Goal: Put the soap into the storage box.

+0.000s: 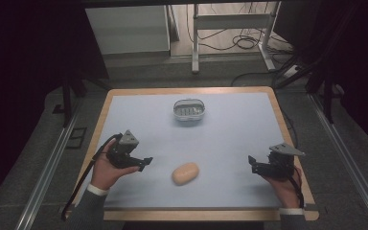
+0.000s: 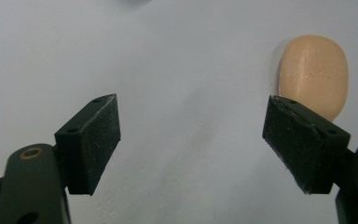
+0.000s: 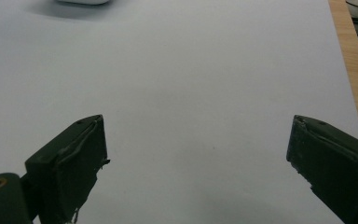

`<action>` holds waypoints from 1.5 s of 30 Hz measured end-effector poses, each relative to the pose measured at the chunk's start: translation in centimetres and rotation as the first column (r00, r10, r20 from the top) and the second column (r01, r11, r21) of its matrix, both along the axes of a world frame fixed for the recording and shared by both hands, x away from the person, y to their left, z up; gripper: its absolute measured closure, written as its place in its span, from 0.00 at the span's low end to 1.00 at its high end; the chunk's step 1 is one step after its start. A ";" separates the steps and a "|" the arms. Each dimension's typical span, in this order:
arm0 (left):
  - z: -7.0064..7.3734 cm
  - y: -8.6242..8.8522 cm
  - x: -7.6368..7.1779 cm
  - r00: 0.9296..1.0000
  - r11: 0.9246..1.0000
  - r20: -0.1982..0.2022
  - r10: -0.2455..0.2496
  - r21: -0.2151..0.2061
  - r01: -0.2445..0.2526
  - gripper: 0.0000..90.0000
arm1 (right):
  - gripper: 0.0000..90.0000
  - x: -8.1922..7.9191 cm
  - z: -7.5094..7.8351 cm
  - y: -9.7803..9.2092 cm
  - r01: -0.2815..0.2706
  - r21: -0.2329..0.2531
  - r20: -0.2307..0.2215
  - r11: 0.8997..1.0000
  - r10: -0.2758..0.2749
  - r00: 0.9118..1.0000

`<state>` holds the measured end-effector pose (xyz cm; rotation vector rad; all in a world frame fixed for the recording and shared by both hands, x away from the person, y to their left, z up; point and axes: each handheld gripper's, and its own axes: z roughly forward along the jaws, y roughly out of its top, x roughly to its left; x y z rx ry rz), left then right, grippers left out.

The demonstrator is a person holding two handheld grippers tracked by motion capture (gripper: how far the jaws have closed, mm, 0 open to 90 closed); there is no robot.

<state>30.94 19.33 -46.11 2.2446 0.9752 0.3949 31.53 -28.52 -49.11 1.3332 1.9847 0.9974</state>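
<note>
Grippers both wide apart, left gripper [image 1: 146, 163] near soap [image 1: 185, 173], right gripper [image 1: 251, 164] w/ nothing.

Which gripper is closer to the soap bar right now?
Left. The left gripper sits just left of the soap bar, fingers open. The right gripper is open too, farther off to its right.

high view: overhead, faces 12 o'clock down table [image 1: 124, 103] | gripper views: close, low over table | shared: pale mat
</note>
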 end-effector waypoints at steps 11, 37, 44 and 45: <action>0.3 -1.6 0.2 0.999 0.999 -0.006 -0.038 0.010 0.038 0.21 | 0.05 0.0 0.0 -0.2 0.006 0.000 0.000 1.000 -0.006 1.000; 0.5 -5.8 0.7 0.991 0.991 -0.005 -0.137 0.007 0.137 0.21 | 0.05 0.1 -0.3 -0.1 0.012 -0.020 -0.005 1.000 -0.012 1.000; 0.3 -6.8 0.7 0.989 0.989 -0.010 -0.147 0.021 0.147 0.22 | 0.05 0.1 -0.4 0.0 0.013 -0.025 -0.009 1.000 -0.013 1.000; 0.3 -6.9 0.8 0.988 0.988 -0.012 -0.151 0.024 0.151 0.22 | 0.05 0.1 -0.4 -0.1 0.013 -0.027 -0.009 1.000 -0.013 1.000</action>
